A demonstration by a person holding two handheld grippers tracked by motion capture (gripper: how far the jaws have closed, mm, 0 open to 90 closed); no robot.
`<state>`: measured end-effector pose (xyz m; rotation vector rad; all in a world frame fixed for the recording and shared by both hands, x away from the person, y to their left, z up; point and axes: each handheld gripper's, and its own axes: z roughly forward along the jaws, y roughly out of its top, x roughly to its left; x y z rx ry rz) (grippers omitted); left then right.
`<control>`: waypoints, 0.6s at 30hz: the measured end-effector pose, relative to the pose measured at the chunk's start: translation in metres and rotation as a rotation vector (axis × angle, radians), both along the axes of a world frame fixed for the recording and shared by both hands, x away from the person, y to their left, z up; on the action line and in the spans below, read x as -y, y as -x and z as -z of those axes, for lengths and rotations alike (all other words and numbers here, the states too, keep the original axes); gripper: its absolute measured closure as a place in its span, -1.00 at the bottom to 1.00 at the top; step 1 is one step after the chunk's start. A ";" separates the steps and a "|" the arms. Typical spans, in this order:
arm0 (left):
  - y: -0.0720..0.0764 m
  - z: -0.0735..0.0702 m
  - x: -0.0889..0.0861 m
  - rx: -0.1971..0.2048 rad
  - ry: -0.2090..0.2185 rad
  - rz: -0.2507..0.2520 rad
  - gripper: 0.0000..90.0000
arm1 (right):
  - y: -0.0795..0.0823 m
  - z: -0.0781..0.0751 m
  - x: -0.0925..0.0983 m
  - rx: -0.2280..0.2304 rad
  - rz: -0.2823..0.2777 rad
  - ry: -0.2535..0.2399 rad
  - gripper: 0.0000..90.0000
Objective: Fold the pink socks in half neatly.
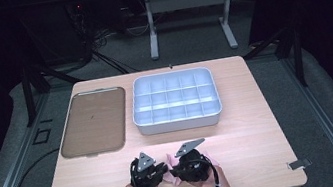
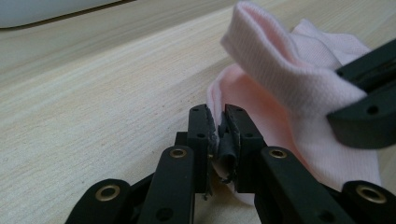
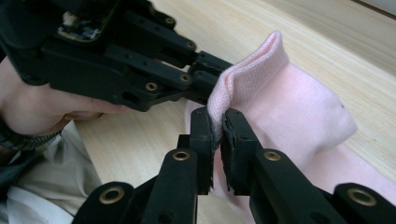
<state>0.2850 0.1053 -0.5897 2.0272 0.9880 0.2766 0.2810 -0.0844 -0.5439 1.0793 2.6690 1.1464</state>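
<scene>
Lighting: overhead, falling on the worktop (image 1: 258,109); the surrounding room is near black, the floor dim grey.
Shadows: short and soft beside the white compartment tray (image 1: 175,101) and the brown tray (image 1: 94,121).
Glare: none strong; a pale sheen on the white tray's rim.
High view: soft and low in detail, edges dark.
Left gripper view: bright and warm; wood grain sharp mid-frame, far background blurred, the pink cloth (image 2: 299,88) slightly washed out.
Right gripper view: evenly lit; nearest tool (image 3: 217,135) links slightly soft, cloth weave crisp.
</scene>
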 end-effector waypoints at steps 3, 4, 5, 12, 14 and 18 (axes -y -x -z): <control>0.000 0.000 0.000 0.002 -0.001 0.000 0.80 | -0.003 0.003 -0.001 -0.008 0.013 0.007 0.85; 0.000 0.000 0.000 0.002 -0.001 0.000 0.80 | -0.004 0.005 -0.001 -0.018 0.011 -0.003 0.84; 0.000 0.000 0.000 0.001 0.000 0.000 0.80 | -0.004 0.005 0.000 -0.025 0.001 -0.001 0.85; 0.000 0.000 0.000 0.000 0.001 0.001 0.80 | -0.003 0.009 0.000 -0.044 -0.019 -0.022 0.80; 0.000 0.000 0.000 0.000 0.001 0.001 0.80 | -0.004 0.009 0.000 -0.056 -0.028 -0.019 0.76; 0.000 0.000 0.000 -0.001 0.000 -0.001 0.80 | -0.004 0.009 0.002 -0.056 -0.049 -0.046 0.66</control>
